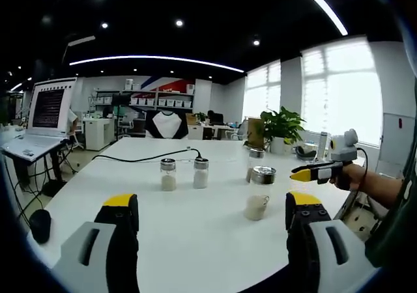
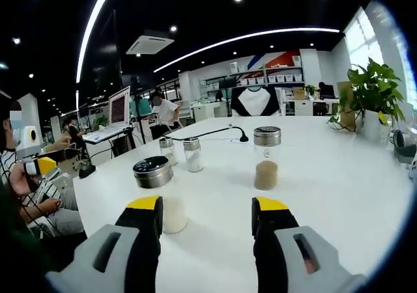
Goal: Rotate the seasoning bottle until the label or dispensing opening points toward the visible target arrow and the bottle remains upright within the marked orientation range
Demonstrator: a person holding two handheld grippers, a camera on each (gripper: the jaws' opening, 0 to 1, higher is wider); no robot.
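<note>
1. Four seasoning jars stand upright on the white table [image 1: 195, 241], all with metal shaker lids. The nearest seasoning bottle [image 2: 158, 195] sits just ahead of the right gripper [image 2: 207, 208], a bit off toward its left jaw and partly hidden behind that jaw's yellow tip. My guess is that this is the one to be turned, since it's the only jar within reach of a jaw.

2. In the left gripper view the same bottle [image 1: 258, 192] is ahead and to the right of the left gripper [image 1: 212, 205], closer to its right jaw but still apart from it.

3. The taller jar [image 2: 266, 158] with tan powder is further out, straight past the right gripper's right jaw. The two small jars [image 1: 184, 173] sit side by side further back, ahead of the left gripper's gap.

4. I honestly can't spot any target arrow or marked range on the table, so which way the lid opening should end up is anybody's guess.

5. Right gripper: jaws spread wide, nothing between them, touching nothing as far as I can see. It looks lined up low and level with the bottle, probably to close on the body and twist without tipping it.

6. Left gripper: also wide apart and empty, hanging back over bare table, likely just waiting or ready to steady things.

7. The black cable [image 1: 150, 156] runs across the far side, well clear of both.
</note>
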